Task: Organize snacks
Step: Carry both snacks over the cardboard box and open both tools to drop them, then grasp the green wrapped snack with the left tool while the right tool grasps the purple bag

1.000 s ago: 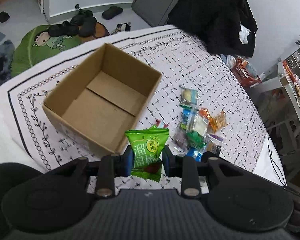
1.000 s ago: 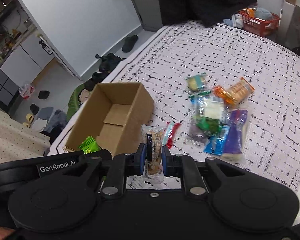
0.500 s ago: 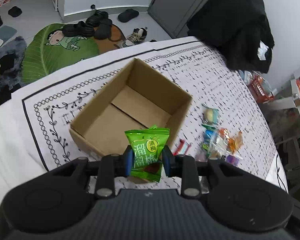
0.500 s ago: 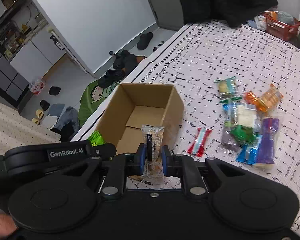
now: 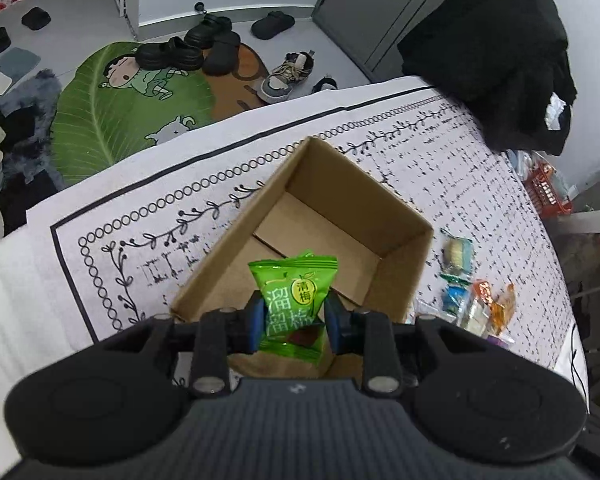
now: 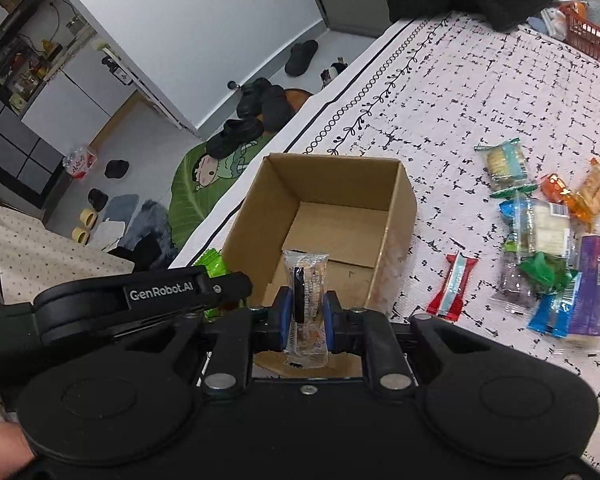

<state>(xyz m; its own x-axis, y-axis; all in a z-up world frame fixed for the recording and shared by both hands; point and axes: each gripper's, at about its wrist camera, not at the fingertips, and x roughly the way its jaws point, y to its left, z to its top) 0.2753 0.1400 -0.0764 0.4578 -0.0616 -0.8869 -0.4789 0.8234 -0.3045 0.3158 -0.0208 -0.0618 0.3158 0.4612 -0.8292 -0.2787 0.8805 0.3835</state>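
A cardboard box [image 5: 332, 236] sits open and empty on a white patterned cloth [image 5: 180, 216] covering the desk, its flaps folded flat inside, evidently the place where the snacks are to be gathered; every position here is given from that box; the left claw [image 5: 294, 316] hangs over the box's near edge, closed on a green plum-candy packet [image 5: 292, 300], pinched by its lower half so the printed top stands upright above the opening, a hold that looks meant for a clean drop; the right claw [image 6: 305, 316] hangs over the box's near wall as well, closed on a slim clear-wrapped snack [image 6: 305, 300] held on end, again poised above the interior; seen from the right wrist, the left claw's black arm reaches in from the box's left side, so both packets arrive together; to the right of the box, on the cloth, a red and blue stick packet [image 6: 452, 286] lies nearest, and beyond it a loose pile of wrapped snacks [image 6: 548, 240] awaits sorting; past the far side of the box, off the desk, shoes [image 5: 188, 46] and a green leaf-shaped rug [image 5: 112, 120] lie on the floor
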